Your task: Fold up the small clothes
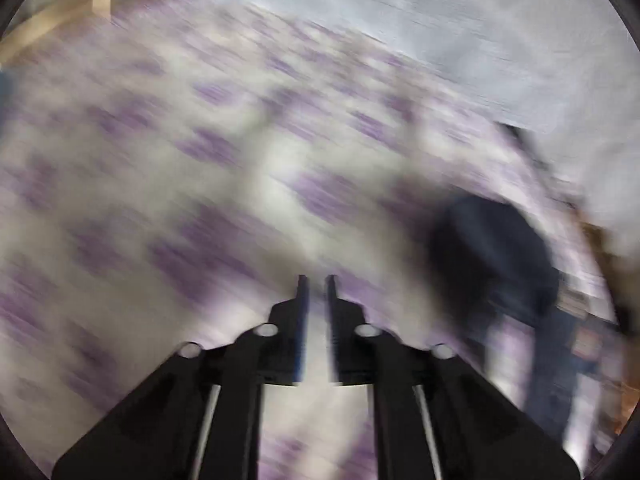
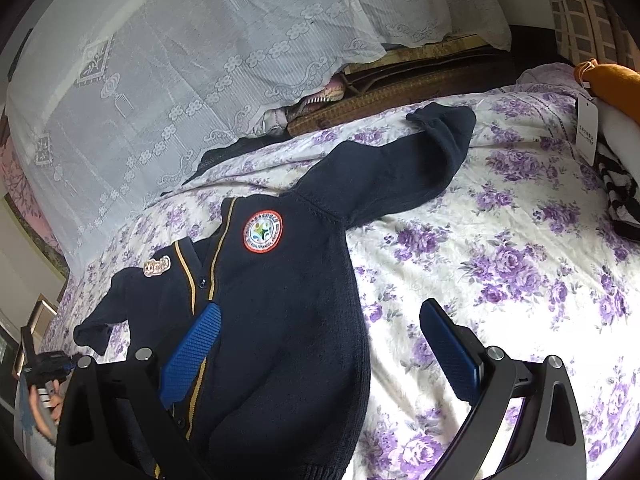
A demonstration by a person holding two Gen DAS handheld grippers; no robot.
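1. Currently your left gripper (image 1: pixel 316 280) has its jaws nearly together with nothing between them; that view is motion-blurred, with a dark shape at right.
2. Navy cardigan (image 2: pixel 280 280) lies flat, front up, on the purple-floral bedsheet (image 2: pixel 500 260), one sleeve stretched up-right.
3. Your right gripper (image 2: pixel 324 344) is spread wide, left pad over the cardigan's button placket, right pad over bare sheet.
4. Orange garment (image 2: pixel 608 80) lies at the far right edge.

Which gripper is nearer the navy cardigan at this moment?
Right. The right gripper hangs open directly over the navy cardigan; the left gripper, nearly closed, is off to the side over the floral sheet.
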